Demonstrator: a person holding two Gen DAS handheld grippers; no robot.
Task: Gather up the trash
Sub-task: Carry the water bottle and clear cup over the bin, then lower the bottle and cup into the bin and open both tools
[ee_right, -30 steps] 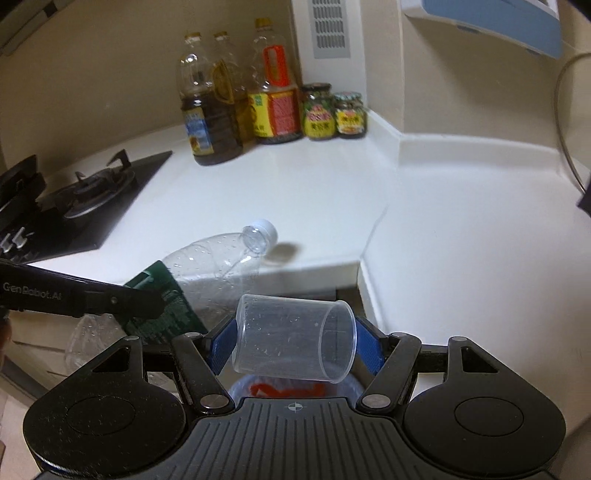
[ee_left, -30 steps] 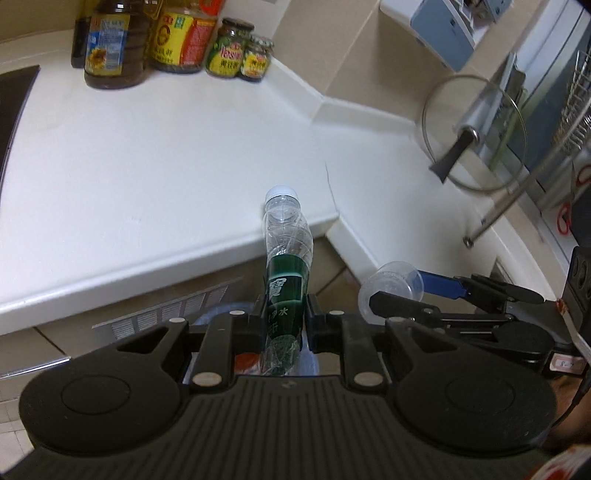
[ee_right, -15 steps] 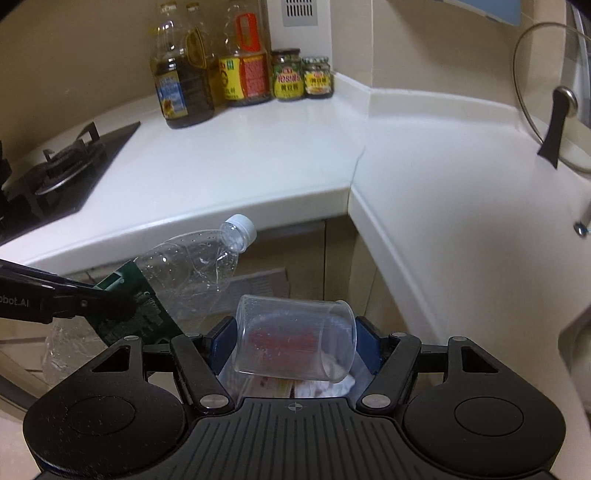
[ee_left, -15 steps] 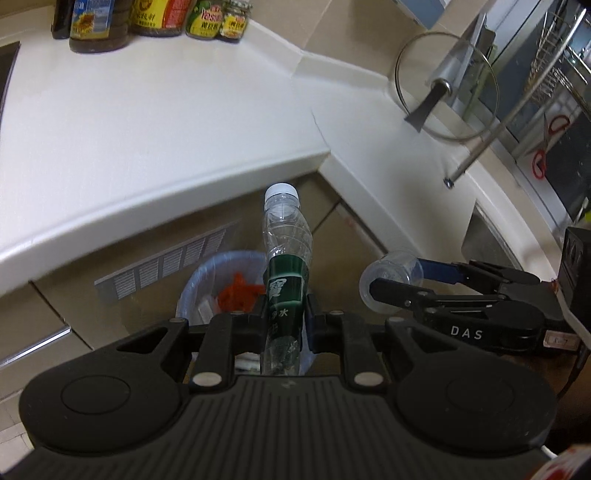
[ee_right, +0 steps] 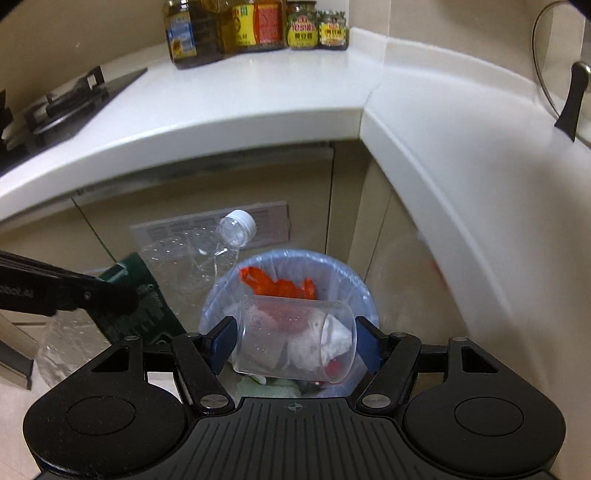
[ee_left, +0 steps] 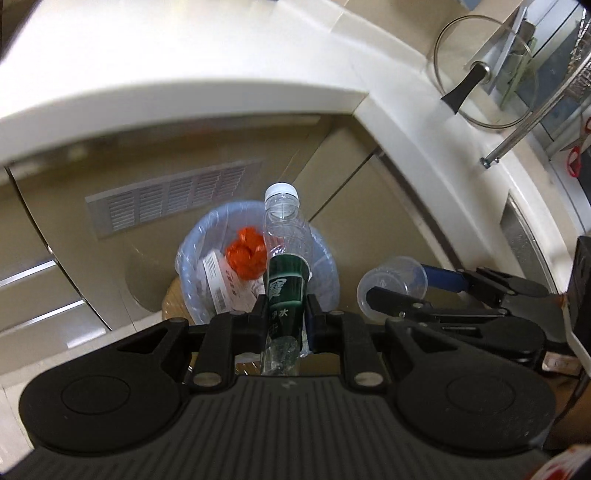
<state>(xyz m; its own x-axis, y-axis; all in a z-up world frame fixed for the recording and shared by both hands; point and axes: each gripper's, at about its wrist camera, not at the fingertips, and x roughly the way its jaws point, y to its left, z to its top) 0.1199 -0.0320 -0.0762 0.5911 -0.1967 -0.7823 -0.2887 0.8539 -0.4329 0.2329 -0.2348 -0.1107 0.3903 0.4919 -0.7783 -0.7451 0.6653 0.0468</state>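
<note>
My left gripper (ee_left: 286,308) is shut on an empty clear water bottle (ee_left: 284,254) with a dark green label and white cap, held neck-forward above a bin (ee_left: 184,251) lined with a pale blue bag. My right gripper (ee_right: 295,339) is shut on a clear plastic cup (ee_right: 295,339) lying sideways between its blue pads, also above the bin (ee_right: 354,280). Orange plastic, paper and tissues lie inside the bin. The right wrist view has the bottle (ee_right: 192,258) at the left with the left gripper's fingers (ee_right: 103,295) on its label. In the left wrist view the cup (ee_left: 391,284) hangs at the right.
The bin stands on the floor in the corner under a white L-shaped counter (ee_right: 258,96). Beige cabinet doors with a vent grille (ee_left: 173,192) lie behind it. Oil bottles and jars (ee_right: 258,26) stand at the counter's back, a gas hob (ee_right: 55,107) at left, a glass lid (ee_left: 480,74) at right.
Both grippers have sunk from counter height to below the counter edge, each keeping its hold. The bin has come into full view beneath the bottle and the cup.
</note>
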